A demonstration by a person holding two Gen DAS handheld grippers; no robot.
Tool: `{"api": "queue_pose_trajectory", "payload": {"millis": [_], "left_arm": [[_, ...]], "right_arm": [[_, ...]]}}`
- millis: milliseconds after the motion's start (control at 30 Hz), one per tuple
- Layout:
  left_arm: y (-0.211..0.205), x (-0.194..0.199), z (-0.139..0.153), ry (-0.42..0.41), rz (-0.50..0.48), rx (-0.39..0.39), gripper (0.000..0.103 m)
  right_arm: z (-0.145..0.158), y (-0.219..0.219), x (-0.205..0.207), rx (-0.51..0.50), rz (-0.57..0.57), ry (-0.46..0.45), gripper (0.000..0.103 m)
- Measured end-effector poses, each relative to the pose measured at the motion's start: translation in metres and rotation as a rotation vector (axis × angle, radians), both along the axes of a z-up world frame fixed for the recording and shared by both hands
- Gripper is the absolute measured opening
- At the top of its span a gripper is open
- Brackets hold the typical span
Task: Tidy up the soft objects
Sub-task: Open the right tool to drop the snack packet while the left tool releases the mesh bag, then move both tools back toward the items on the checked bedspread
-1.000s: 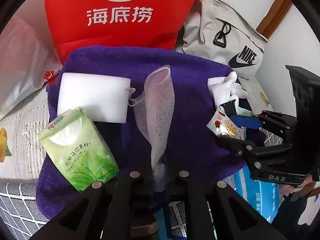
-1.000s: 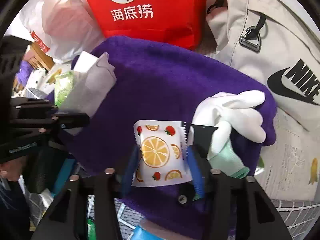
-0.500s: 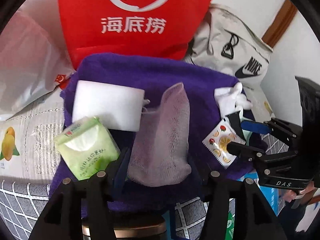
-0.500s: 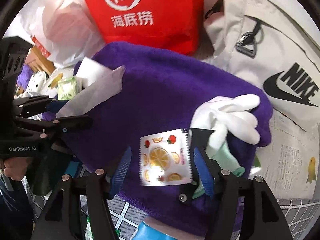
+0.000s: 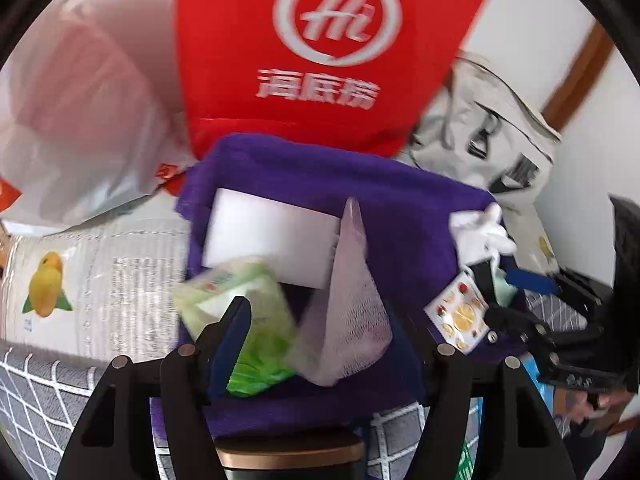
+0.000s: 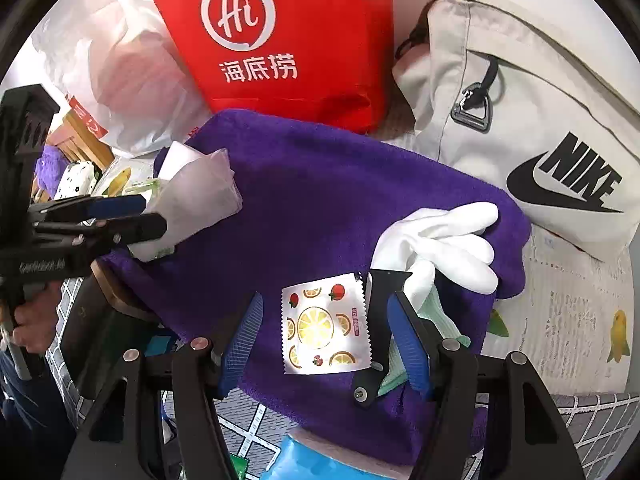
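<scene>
Both grippers tilt down over the purple towel (image 6: pixel 320 208). The left gripper (image 5: pixel 320 320), jaws just widened, seems clear of the mesh pouch (image 5: pixel 348 304); the right gripper (image 6: pixel 324 320) gapes around the fruit-print sachet (image 6: pixel 324 324). Only the right view shows the glove's (image 6: pixel 440 236) fingers plainly.

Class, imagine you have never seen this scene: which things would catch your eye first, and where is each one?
The big red bag with white lettering stands at the back, behind a purple towel spread across the middle. On the towel lie a fruit-printed sachet between the open right gripper fingers, and a white glove beside it. A beige Nike bag sits at right.
</scene>
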State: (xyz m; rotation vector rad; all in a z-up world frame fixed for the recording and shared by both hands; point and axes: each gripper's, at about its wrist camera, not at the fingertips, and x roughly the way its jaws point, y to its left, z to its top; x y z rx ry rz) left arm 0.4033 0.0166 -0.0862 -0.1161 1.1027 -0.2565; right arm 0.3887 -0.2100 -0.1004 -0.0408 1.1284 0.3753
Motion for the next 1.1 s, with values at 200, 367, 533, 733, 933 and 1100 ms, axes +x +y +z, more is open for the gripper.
{"api": "queue_pose_trajectory", "payload": {"millis": [200, 367, 533, 733, 933, 1100], "left_arm": [[0.017, 0.002, 0.001, -0.005, 0.050, 0.005, 0.065], [0.019, -0.002, 0.009, -0.027, 0.053, 0.035, 0.065], [0.013, -0.010, 0.027, -0.061, 0.027, 0.045, 0.066], [0.010, -0.023, 0.048, -0.103, 0.019, 0.057, 0.065], [-0.001, -0.039, 0.064, -0.138, -0.006, 0.083, 0.065], [-0.010, -0.061, 0.080, -0.161, -0.019, 0.090, 0.065]], "right_arm": [[0.001, 0.005, -0.001, -0.001, 0.004, -0.007, 0.064], [0.001, 0.004, -0.001, -0.002, -0.003, -0.007, 0.064], [0.012, 0.005, -0.003, 0.002, -0.001, -0.022, 0.064], [0.043, 0.003, -0.018, 0.016, -0.012, -0.089, 0.064], [0.063, -0.006, -0.046, 0.045, -0.044, -0.098, 0.064], [0.074, -0.009, -0.086, 0.031, -0.047, -0.120, 0.064]]}}
